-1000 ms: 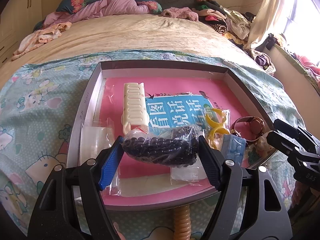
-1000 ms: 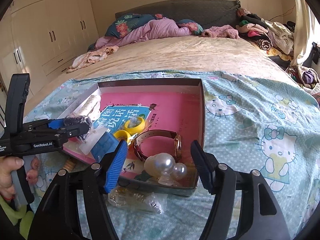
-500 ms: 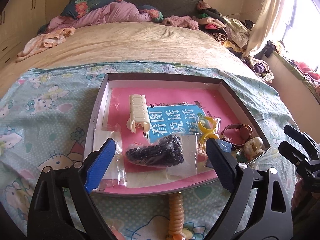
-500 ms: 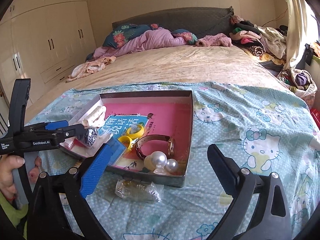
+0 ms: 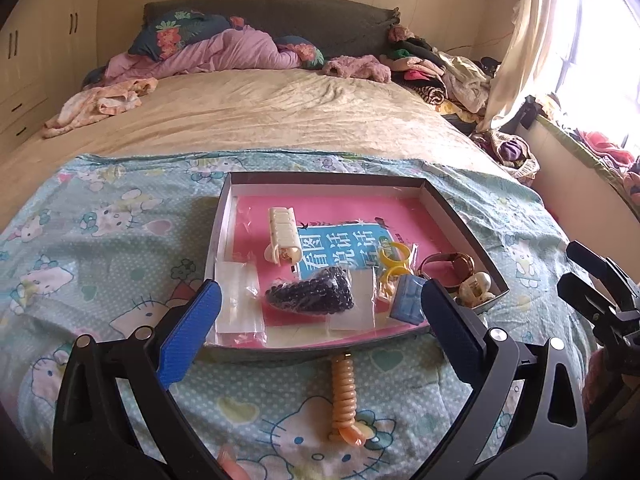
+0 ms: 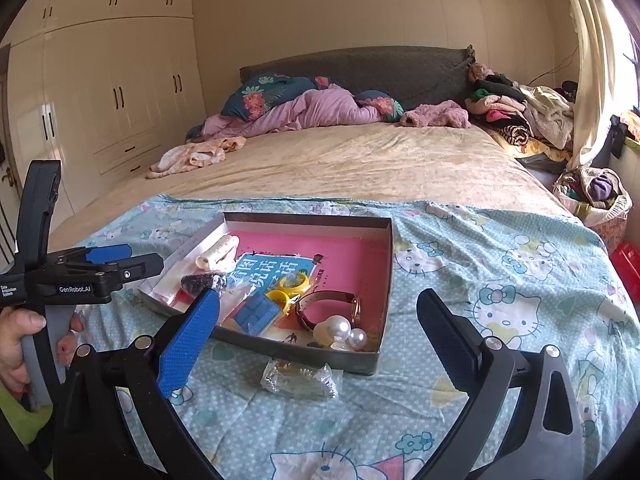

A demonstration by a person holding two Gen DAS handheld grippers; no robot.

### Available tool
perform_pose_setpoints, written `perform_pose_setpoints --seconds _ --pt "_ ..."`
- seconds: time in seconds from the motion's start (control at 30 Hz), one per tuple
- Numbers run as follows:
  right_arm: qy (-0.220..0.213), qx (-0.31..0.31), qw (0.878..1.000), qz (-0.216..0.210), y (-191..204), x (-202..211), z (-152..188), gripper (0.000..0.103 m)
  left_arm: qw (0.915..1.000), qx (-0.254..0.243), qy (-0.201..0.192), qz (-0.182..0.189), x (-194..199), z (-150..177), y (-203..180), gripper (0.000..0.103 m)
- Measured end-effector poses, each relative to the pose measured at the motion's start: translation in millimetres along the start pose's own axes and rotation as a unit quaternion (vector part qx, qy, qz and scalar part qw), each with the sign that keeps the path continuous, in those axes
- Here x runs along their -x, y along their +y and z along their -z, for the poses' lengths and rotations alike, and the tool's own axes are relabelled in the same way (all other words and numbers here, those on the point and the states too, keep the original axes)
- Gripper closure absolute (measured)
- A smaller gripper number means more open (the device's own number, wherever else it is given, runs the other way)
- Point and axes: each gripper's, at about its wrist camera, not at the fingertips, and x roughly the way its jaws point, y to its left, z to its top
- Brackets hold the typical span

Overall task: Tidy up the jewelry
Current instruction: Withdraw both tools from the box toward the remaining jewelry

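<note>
Here, left gripper (image 5: 320, 328) jaws wide — empty, right gripper (image 6: 316, 332) likewise.

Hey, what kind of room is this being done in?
Most likely a home bedroom: a large bed with a padded headboard, built-in wardrobes along the wall, and clothes piled beside the window curtain.

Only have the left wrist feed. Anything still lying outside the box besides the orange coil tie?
Observer: Yes. A clear bag with something metallic inside lies on the bedspread, just in front of the box, toward its right corner.
Operator: Is the right gripper holding anything?
Observer: No. The right gripper is wide open with nothing between its fingers.
</note>
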Motion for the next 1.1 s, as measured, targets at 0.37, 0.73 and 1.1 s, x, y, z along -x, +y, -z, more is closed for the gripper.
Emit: perform_pose_setpoints --seconds 0.37,0.73,1.1 --pt "0.014 0.014 1.0 -0.003 16 8 9 0.005 0.9999 -0.015 0.004 -0.006 13 20 -2 0.01" --pt "0.054 0.016 0.998 -0.004 25 -1 31 0.005 0.9993 -0.021 0.021 -0.022 13 44 4 0.01" --pt "0.095 0.008 0.995 0.0 17 -21 52 0.005 0.9975 -0.021 0.064 -0.023 -3 68 3 0.01"
